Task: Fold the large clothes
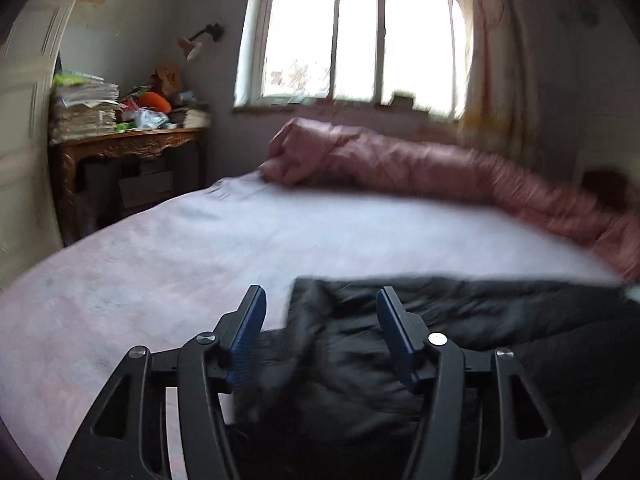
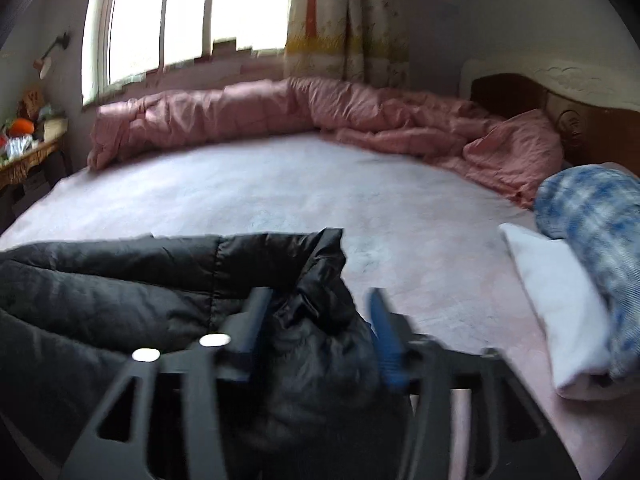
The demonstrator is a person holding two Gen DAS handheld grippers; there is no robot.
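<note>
A black puffer jacket [image 1: 460,320] lies on the near part of the bed [image 1: 200,240]. My left gripper [image 1: 322,300] is open, its blue-padded fingers spread over the jacket's left end, with black fabric bunched between them. In the right wrist view the jacket [image 2: 120,288] spreads to the left. My right gripper [image 2: 318,300] is open, its fingers either side of a raised fold at the jacket's right end. Both views are motion-blurred.
A rolled pink duvet [image 2: 320,120] runs along the far side of the bed under the window [image 1: 352,40]. A white folded cloth [image 2: 560,312] and a blue checked bundle [image 2: 592,216] lie at the right. A cluttered wooden table [image 1: 128,148] stands far left. A headboard [image 2: 560,112] is far right.
</note>
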